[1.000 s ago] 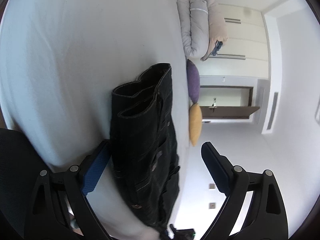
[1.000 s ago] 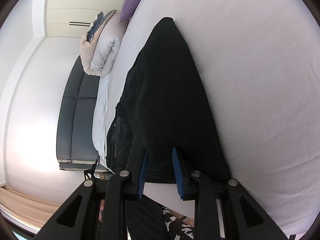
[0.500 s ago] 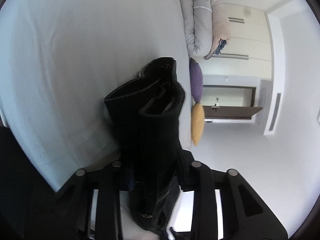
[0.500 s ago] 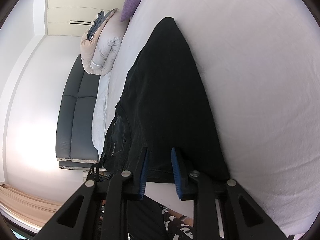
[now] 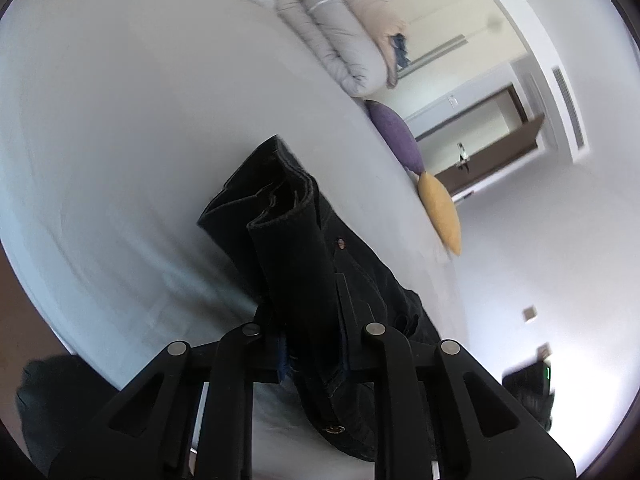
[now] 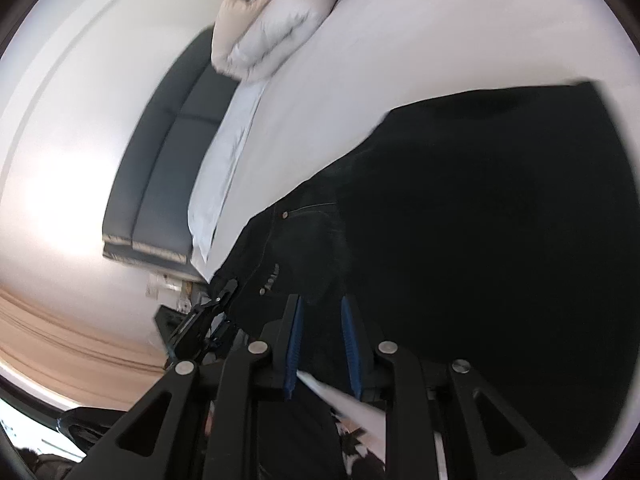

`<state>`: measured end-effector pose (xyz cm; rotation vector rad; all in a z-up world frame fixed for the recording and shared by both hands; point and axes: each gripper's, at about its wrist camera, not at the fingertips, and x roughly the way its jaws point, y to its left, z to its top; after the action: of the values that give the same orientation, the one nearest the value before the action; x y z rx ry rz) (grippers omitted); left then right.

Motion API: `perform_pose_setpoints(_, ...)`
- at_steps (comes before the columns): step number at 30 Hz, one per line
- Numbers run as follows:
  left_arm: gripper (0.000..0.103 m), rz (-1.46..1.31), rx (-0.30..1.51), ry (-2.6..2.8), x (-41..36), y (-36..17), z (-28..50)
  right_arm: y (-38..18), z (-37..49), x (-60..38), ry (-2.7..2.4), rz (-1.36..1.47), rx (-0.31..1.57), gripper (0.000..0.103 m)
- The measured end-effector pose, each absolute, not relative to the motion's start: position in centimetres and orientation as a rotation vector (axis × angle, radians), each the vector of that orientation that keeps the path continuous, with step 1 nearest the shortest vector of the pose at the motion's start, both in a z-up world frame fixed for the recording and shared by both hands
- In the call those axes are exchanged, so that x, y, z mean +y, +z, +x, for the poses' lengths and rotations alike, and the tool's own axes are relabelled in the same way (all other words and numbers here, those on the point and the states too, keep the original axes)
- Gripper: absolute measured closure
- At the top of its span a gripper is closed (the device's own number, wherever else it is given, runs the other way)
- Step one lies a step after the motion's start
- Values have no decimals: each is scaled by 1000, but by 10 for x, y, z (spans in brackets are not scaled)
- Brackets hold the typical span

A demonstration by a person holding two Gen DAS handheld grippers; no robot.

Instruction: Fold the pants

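We see the white bed (image 5: 120, 120) carrying the black pants (image 6: 500, 220), spread across its sheet. Our left gripper (image 5: 310, 332) is clamped on their bunched hem end, and our right gripper (image 6: 320, 332), jaws narrow, seems to pinch the waistband edge, though blur obscures contact.

black pants (image 5: 296, 264) bunched on bed
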<state>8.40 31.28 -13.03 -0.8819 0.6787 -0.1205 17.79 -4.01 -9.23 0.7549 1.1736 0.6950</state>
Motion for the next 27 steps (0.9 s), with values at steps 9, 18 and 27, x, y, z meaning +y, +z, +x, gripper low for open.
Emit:
perform_pose_setpoints(9, 87, -674, 659, -126, 280, -97, 85, -144, 229, 12, 608, 685, 1332, 99)
perform_pose_setpoints(18, 87, -493, 630, -158, 236, -68, 80, -166, 224, 4, 555, 666, 1319, 103)
perform_pose_setpoints(27, 87, -237, 602, -247, 147, -26, 95, -156, 211, -44, 654, 929, 1228, 57)
